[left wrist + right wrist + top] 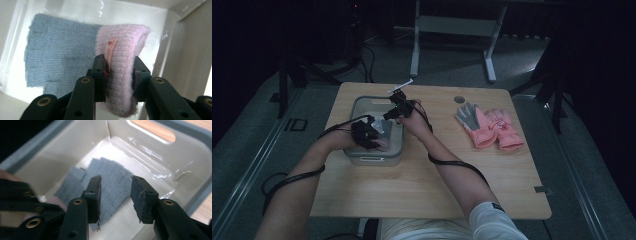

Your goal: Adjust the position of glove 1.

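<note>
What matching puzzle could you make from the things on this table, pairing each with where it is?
Things:
1. pink knitted glove
2. grey-blue knitted glove
3. pair of pink padded gloves
4. right gripper

Places:
A. flat on the bottom of the grey plastic bin
B. on the bare wooden tabletop
C. clamped in the left gripper
D. open above the bin, holding nothing

Pairs: 1-C, 2-A, 3-B, 4-D

No text can be read. A small cream fabric label sewn to the folded pale pink knitted glove, at the centre of the left gripper view, carries red print too blurred to make out.
</note>
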{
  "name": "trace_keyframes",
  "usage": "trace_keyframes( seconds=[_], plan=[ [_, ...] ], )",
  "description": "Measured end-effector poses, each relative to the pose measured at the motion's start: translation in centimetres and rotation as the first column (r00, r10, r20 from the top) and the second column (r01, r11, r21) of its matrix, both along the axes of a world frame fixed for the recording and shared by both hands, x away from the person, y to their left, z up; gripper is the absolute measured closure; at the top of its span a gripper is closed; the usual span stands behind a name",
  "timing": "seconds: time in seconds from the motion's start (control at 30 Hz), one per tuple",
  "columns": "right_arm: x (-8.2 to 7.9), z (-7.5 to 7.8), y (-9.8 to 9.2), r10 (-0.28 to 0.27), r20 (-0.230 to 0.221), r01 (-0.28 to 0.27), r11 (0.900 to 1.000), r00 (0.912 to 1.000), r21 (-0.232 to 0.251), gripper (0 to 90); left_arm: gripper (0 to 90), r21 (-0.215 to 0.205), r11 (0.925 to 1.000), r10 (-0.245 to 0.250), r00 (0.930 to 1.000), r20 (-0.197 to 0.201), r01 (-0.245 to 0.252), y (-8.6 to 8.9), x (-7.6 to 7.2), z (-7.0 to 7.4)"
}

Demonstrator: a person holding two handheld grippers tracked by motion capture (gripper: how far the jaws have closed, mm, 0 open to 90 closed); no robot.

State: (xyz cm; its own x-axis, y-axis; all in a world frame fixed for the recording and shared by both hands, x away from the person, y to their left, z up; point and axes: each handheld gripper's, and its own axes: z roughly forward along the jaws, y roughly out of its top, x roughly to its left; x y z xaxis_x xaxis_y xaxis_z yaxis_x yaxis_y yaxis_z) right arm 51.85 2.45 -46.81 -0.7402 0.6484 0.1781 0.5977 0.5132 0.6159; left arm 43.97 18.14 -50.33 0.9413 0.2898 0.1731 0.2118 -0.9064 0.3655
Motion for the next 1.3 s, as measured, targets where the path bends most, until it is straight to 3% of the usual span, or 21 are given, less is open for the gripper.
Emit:
trace_keyframes(
  seconds=[0.13, 0.17, 0.27, 0.33, 0.47, 0.53, 0.6, 0.7, 0.77, 0.83, 0.9, 1.1, 1.23, 1.3],
  plan=[
    [-0.5, 1.0, -0.8, 0.009, 0.023, -0.01, 1.0, 0.9997, 0.024, 54.7, 60.4, 0.015, 0.9999, 0.006, 1.0, -0.007, -0.006, -0.1, 0.1, 0.1],
    [-1.0, 1.7, -1.7, 0.012, 0.031, -0.014, 0.998, 0.9994, 0.056, 49.5, 52.7, 0.005, 0.9997, 0.025, 0.9997, -0.009, -0.025, 0.0, -0.1, 0.7],
    [-1.7, 2.8, -2.7, 0.024, 0.042, -0.028, 0.995, 0.9988, 0.097, 43.8, 42.8, -0.008, 0.9983, 0.059, 0.9982, 0.009, -0.058, 0.4, -0.2, 1.7],
    [-2.0, 3.1, -3.0, 0.034, 0.051, -0.04, 0.994, 0.9981, 0.102, 42.2, 40.5, -0.022, 0.9975, 0.068, 0.9976, 0.015, -0.068, 0.5, -0.4, 2.1],
    [-3.1, 4.3, -4.4, 0.055, 0.083, -0.066, 0.988, 0.995, 0.139, 32.3, 35.8, -0.094, 0.9897, 0.112, 0.9929, 0.039, -0.108, 0.7, -1.1, 3.8],
    [-3.6, 4.8, -5.2, 0.076, 0.073, -0.088, 0.982, 0.9944, 0.17, 27.3, 32.7, -0.137, 0.9817, 0.136, 0.9906, 0.015, -0.133, 0.8, -1.2, 4.1],
    [-4.3, 5.1, -5.8, 0.098, 0.081, -0.111, 0.979, 0.9919, 0.17, 24.2, 21.3, -0.158, 0.9747, 0.156, 0.9874, -0.03, -0.158, 0.9, -1.3, 4.1],
    [-5.2, 5.2, -6.8, 0.136, 0.102, -0.149, 0.98, 0.9854, 0.132, 17.8, 7.7, -0.143, 0.9755, 0.16, 0.9854, -0.057, -0.167, 0.3, -1.6, 4.0],
    [-5.5, 5.0, -7.6, 0.138, 0.085, -0.15, 0.975, 0.9868, 0.164, 18.0, 0.5, -0.153, 0.9708, 0.178, 0.9824, -0.057, -0.185, -0.1, -1.7, 4.1],
    [-5.7, 4.7, -8.2, 0.139, 0.098, -0.154, 0.974, 0.9854, 0.168, 18.7, 0.0, -0.178, 0.9653, 0.182, 0.9812, -0.064, -0.191, -0.4, -1.9, 4.2],
    [-5.7, 4.4, -9.0, 0.13, 0.116, -0.148, 0.976, 0.9847, 0.16, 18.7, 0.0, -0.187, 0.9661, 0.169, 0.9834, -0.066, -0.179, -0.7, -2.0, 4.2],
    [-5.7, 3.1, -11.5, 0.1, 0.108, -0.117, 0.98, 0.989, 0.16, 18.1, 0.0, -0.188, 0.9729, 0.127, 0.9904, -0.056, -0.135, -1.9, -2.3, 5.0],
    [-5.6, 2.8, -13.1, 0.086, 0.097, -0.102, 0.981, 0.9915, 0.164, 17.5, 0.0, -0.204, 0.9724, 0.105, 0.9933, -0.049, -0.113, -2.9, -2.6, 5.6],
    [-5.7, 2.7, -13.8, 0.088, 0.101, -0.103, 0.982, 0.991, 0.159, 17.5, 0.0, -0.23, 0.9675, 0.096, 0.9942, -0.049, -0.105, -3.4, -2.8, 5.9]
  ],
)
